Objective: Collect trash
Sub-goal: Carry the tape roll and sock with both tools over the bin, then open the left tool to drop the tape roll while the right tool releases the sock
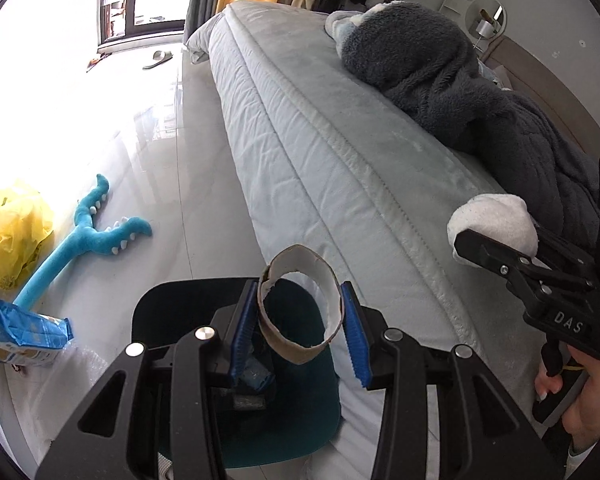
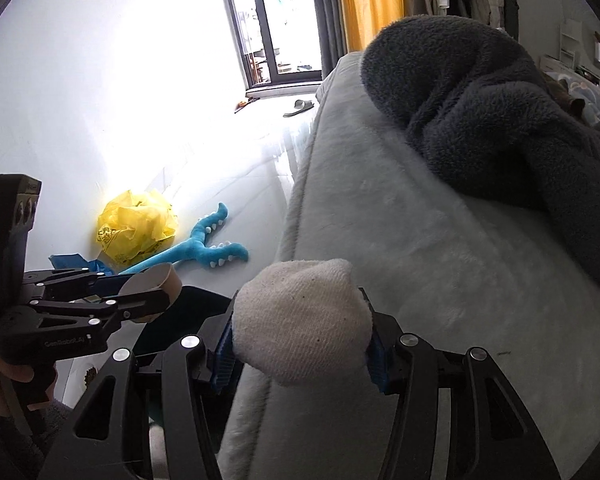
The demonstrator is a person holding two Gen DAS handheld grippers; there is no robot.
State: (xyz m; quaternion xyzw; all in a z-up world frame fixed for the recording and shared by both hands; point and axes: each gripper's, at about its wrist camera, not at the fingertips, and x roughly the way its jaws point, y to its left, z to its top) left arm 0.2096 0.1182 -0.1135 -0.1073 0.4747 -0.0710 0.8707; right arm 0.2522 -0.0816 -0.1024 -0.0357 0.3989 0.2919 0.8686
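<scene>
Beside the pale grey bed (image 1: pixel 340 128), our left gripper (image 1: pixel 300 320) clamps a torn brown cardboard tube (image 1: pixel 300 308) above the dark bin (image 1: pixel 260 420); our right gripper (image 2: pixel 300 344) pinches a balled white sock (image 2: pixel 300 320). We should centre each before releasing.

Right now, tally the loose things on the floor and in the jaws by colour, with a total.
Yellow: 1, the crumpled plastic bag on the floor.
Blue: 2, the plush toy and the blue packet on the floor.
Brown: 1, the cardboard roll in the left gripper.
White: 1, the balled sock in the right gripper.
Total: 5
</scene>
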